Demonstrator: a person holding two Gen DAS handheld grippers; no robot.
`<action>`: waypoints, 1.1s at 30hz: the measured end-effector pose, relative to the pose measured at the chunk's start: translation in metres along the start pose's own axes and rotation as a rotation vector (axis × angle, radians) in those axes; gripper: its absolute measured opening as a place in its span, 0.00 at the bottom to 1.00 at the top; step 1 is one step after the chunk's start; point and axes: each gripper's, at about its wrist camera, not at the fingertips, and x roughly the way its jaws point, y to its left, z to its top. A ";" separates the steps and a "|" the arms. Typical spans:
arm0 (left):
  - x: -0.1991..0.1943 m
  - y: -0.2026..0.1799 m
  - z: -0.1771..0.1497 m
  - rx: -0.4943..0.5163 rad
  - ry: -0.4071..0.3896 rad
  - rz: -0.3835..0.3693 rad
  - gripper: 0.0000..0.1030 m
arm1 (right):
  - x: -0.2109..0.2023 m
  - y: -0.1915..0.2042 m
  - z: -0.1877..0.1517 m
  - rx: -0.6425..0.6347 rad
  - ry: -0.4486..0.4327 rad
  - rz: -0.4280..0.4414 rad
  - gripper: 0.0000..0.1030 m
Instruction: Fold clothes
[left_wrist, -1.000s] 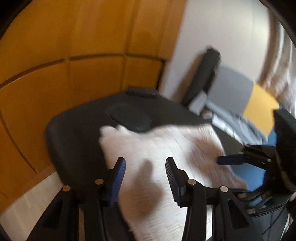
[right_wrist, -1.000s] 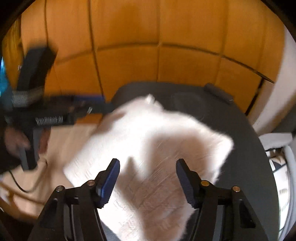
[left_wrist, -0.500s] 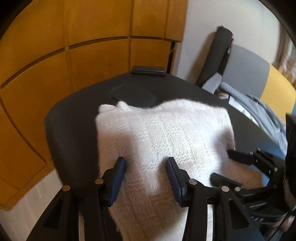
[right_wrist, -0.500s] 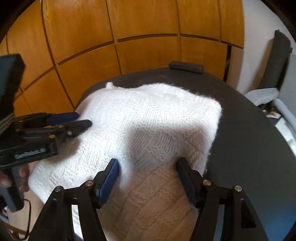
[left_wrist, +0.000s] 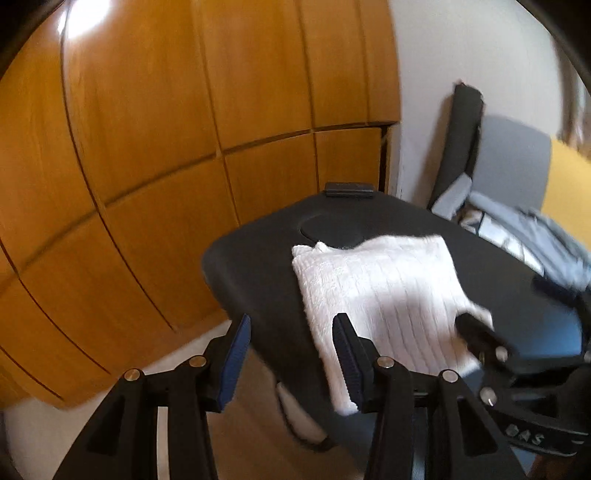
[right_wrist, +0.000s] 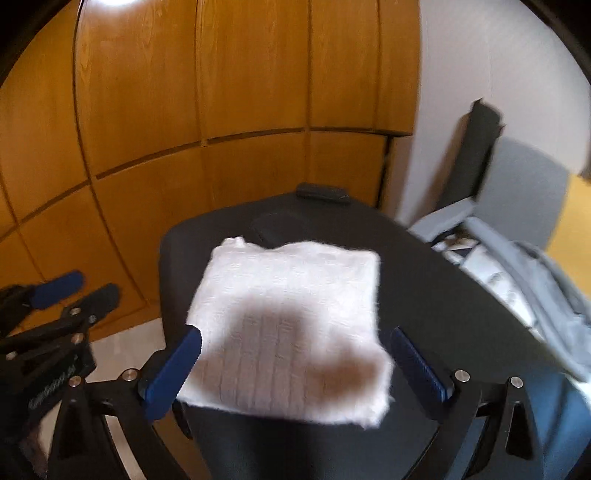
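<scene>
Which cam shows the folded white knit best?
Right wrist: the white knit lies whole and centred on the black table, all edges visible. Left wrist shows it off-centre, its near edge cut by gripper parts.

white knit garment (right_wrist: 291, 325) | folded square | flat on black table (right_wrist: 436, 295)

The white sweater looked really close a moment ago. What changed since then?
Both grippers pulled back and away from the white sweater. The left gripper swung off past the table's edge; the right gripper spread wider, both open and empty. The sweater stayed folded in the same spot on the black table, with the small black block at the far edge.
</scene>
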 end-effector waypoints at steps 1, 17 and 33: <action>-0.011 -0.001 -0.001 0.016 -0.015 -0.005 0.46 | -0.007 0.006 0.002 -0.011 -0.013 -0.046 1.00; -0.023 0.029 -0.013 -0.152 0.047 -0.041 0.44 | -0.102 0.028 -0.012 -0.003 -0.134 -0.228 1.00; -0.023 0.015 -0.018 -0.140 0.062 -0.068 0.44 | -0.072 0.027 -0.027 -0.001 -0.025 -0.165 1.00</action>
